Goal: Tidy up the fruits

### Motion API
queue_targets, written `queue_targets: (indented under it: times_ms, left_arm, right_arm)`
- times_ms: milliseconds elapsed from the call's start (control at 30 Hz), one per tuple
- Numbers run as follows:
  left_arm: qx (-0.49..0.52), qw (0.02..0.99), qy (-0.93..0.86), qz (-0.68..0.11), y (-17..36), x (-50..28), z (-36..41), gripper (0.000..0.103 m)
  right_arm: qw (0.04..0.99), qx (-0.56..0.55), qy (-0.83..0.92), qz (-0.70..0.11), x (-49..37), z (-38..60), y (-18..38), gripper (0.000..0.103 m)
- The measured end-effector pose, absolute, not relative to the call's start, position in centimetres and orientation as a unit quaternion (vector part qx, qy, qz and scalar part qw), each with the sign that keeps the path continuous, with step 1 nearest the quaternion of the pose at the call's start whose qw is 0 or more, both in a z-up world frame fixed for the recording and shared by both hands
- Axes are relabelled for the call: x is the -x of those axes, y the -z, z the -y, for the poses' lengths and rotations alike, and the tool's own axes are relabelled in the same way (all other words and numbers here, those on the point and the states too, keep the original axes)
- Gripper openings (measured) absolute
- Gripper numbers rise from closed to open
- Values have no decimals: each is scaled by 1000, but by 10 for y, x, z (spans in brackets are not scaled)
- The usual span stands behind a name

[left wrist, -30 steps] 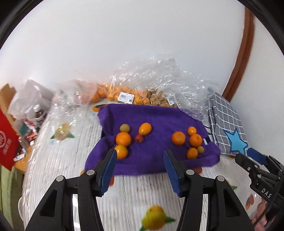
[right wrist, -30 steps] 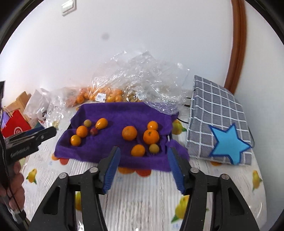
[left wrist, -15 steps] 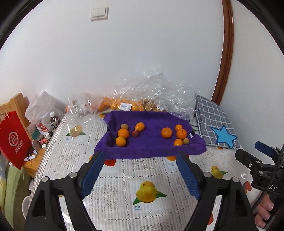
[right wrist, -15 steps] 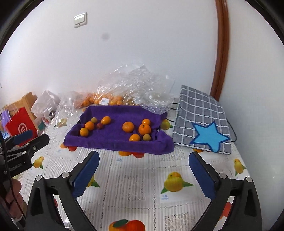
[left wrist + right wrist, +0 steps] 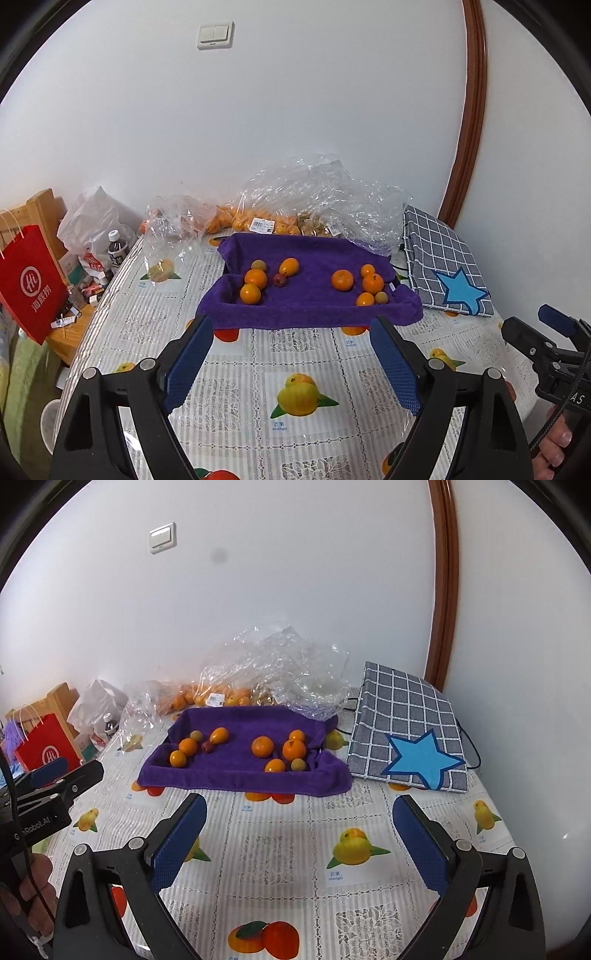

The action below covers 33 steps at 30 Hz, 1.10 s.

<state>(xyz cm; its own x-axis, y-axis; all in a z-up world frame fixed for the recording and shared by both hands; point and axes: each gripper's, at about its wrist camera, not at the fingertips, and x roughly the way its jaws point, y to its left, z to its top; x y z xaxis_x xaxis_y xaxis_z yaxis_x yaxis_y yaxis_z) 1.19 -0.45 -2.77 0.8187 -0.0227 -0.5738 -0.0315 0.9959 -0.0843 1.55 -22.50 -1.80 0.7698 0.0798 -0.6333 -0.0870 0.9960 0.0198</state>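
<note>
A purple towel (image 5: 306, 310) (image 5: 240, 771) lies on the table with two groups of fruit on it. The left group (image 5: 255, 277) (image 5: 187, 746) holds oranges, a small red fruit and a greenish one. The right group (image 5: 372, 283) (image 5: 294, 749) holds oranges and a small greenish fruit. My left gripper (image 5: 291, 350) is open and empty, well in front of the towel. My right gripper (image 5: 299, 829) is open and empty, also in front of the towel. Each gripper shows at the edge of the other's view (image 5: 546, 350) (image 5: 55, 790).
Clear plastic bags with more oranges (image 5: 258, 221) (image 5: 221, 696) sit behind the towel by the wall. A grey checked cloth with a blue star (image 5: 450, 269) (image 5: 410, 734) lies at the right. A red paper bag (image 5: 29, 280) and a bottle (image 5: 116, 247) stand off the table's left edge.
Both grippers have pulled back and up from the towel and opened wider. The fruit has not moved.
</note>
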Motion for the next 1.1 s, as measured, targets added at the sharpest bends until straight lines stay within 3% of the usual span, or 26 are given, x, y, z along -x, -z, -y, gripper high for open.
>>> queue_targets:
  times_ms: [1100]
  left_arm:
    - [33, 954, -1, -298, 27, -11, 10, 86]
  right_arm:
    - [943, 27, -26, -331, -12, 224, 19, 100]
